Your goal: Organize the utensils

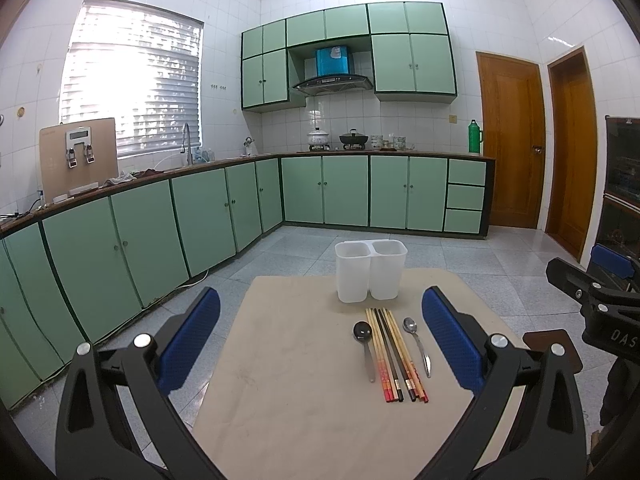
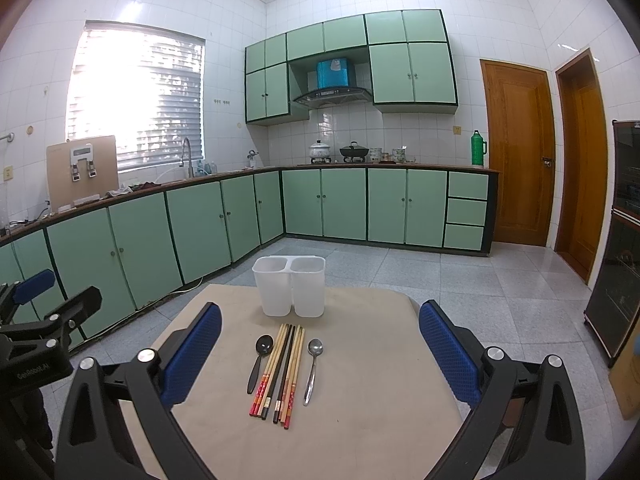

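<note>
Hovering my left gripper (image 1: 320, 344), jaws spread, I am seeing chopsticks (image 1: 394, 354) at lower centre. Right view: right gripper (image 2: 320, 356) gaping empty; I am judging sorting unstarted, holder (image 2: 289, 286) needing chopsticks first.

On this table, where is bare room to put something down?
The beige table is bare left of the black spoon and right of the silver spoon. It is crowded between them, where chopsticks lie before the white two-compartment plastic holder.
</note>
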`<state>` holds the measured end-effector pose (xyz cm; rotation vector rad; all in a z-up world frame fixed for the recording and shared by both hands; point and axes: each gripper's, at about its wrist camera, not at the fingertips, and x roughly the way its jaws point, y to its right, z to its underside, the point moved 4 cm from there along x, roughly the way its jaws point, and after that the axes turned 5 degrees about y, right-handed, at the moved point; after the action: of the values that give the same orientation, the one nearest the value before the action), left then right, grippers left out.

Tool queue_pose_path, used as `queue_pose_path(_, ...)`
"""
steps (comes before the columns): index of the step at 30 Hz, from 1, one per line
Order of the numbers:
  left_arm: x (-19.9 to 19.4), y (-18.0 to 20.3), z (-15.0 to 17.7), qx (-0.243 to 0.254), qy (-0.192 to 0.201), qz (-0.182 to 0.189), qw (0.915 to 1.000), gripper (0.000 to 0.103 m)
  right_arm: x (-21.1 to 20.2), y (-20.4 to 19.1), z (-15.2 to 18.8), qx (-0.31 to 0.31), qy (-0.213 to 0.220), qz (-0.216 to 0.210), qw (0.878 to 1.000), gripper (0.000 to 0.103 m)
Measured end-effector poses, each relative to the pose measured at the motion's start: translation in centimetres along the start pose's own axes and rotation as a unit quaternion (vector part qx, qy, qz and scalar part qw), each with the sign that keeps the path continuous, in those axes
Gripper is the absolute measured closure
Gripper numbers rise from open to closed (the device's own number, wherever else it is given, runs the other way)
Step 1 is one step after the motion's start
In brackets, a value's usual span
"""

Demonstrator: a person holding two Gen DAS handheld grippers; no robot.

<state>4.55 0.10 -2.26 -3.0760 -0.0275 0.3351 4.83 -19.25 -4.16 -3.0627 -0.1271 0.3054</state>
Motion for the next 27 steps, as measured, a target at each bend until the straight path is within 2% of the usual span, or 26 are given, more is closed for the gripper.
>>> queue_pose_path(18,1.8,0.0,0.2,0.004,-0.013,-0.005,0.9999,0.005,1.5,0.6,0.5,-0.001,-0.017,0.003,1.0,0.006)
queue_pose_path(21,3.2,-0.3,0.7,0.008,-0.027,-0.009,0.9996,0.005,2.9,0.8,0.9,-0.007,-0.029,0.004,1.0,0.006)
queue_pose_path(27,8.5,-2.0,2.6,0.012,-0.074,-0.03,0.9967,0.005,8.9,1.8,2.9,-0.004,-0.094,0.005,0.996,0.006)
